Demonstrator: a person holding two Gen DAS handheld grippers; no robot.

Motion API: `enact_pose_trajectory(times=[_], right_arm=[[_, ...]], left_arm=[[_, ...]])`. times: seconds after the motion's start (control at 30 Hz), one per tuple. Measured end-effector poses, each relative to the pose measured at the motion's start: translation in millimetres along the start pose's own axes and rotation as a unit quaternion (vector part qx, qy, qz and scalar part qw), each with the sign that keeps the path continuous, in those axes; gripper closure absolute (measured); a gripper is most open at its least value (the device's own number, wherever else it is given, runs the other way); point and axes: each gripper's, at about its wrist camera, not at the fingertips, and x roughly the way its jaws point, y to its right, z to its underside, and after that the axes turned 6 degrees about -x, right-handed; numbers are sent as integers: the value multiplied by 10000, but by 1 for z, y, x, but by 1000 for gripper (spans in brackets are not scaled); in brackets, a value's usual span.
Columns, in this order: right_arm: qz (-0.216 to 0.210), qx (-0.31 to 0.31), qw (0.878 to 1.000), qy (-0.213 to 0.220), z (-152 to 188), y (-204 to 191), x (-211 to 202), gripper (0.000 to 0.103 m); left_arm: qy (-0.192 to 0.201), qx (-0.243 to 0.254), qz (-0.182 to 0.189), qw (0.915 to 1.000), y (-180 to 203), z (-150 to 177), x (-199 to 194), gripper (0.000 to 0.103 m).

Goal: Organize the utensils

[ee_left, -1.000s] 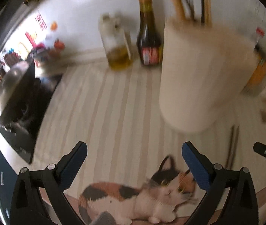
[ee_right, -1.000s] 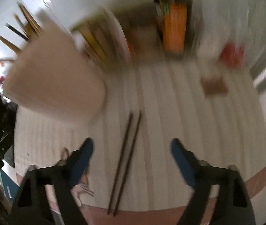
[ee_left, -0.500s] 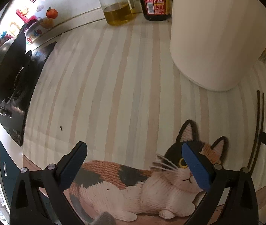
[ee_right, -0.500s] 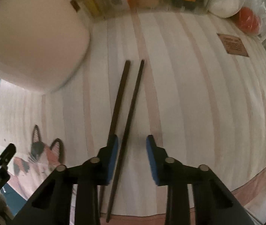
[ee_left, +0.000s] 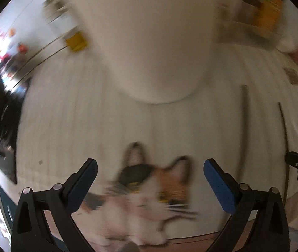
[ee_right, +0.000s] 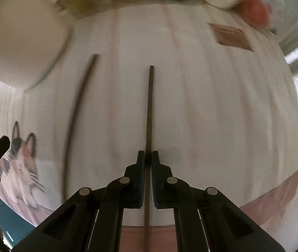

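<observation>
Striped pale mat (ee_right: 201, 109) with a cat picture (ee_left: 149, 191) covering the counter. Lying on it: one dark chopstick (ee_right: 75, 113), a second chopstick (ee_right: 149, 109) well apart, and a brown label patch (ee_right: 230, 36). Standing near the first chopstick, a white cylindrical holder (ee_left: 149, 42).

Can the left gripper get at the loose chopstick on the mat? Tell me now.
Probably yes. The left gripper is open and holds nothing, and the loose chopstick lies bare on the striped mat, apart from the one clamped in the right gripper. The white holder stands clear.
</observation>
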Motion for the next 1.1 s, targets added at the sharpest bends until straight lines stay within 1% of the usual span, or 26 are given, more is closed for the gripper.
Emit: enact_pose_trajectory(times=[0.07,0.17,0.33,0.4,0.47,0.5,0.6,0.63,0.67,0.7,0.73,0.77,0.8,0.87,0.93,1.1], right_arm=[[29,117,9999,-27,4,17,-2,97],[77,285,9996,-47,10,43,-6,97],[44,476,9988,-50,17,72,-10,97],[10,511,9987,-44,18,79,-12,97],[-127,553,9984,-20,20,86,-13,97],[-162,560,9983,-16,21,91,-14,97],[-241,515,9984,-18,21,101,-16,97],[-244,492,9985,-19,21,103,-17,97],[-247,469,9986,-22,19,111,-17,97],[-241,431,9988,-29,19,111,-18,97],[-237,412,9989,-34,18,115,-17,97],[-225,388,9990,-37,21,115,-16,97],[-201,346,9992,-43,19,118,-16,97],[-145,281,9995,-46,22,115,-17,97],[-125,186,9997,-42,24,106,-15,97],[-382,-133,9991,-95,26,82,-12,97]], left_arm=[[-34,269,105,9996,29,-1,0,0],[-73,609,264,9978,63,-2,2,1],[-117,943,489,9943,103,-2,3,4],[-117,1034,500,9933,114,-3,4,13],[-168,1112,521,9923,125,-4,6,24],[-188,1131,516,9921,129,-4,7,28],[-288,1170,532,9913,140,-6,12,47],[-345,1157,582,9910,141,-6,14,63],[-421,1128,596,9909,141,-6,17,72],[-377,1132,525,9915,141,-7,17,75],[-342,1137,502,9917,141,-6,17,82],[-308,1106,471,9923,140,-6,16,95],[-340,1037,508,9927,137,-6,17,102],[-463,814,564,9940,126,-1,21,102],[-444,601,469,9961,110,6,23,102],[-623,-94,322,9975,63,22,28,102]])
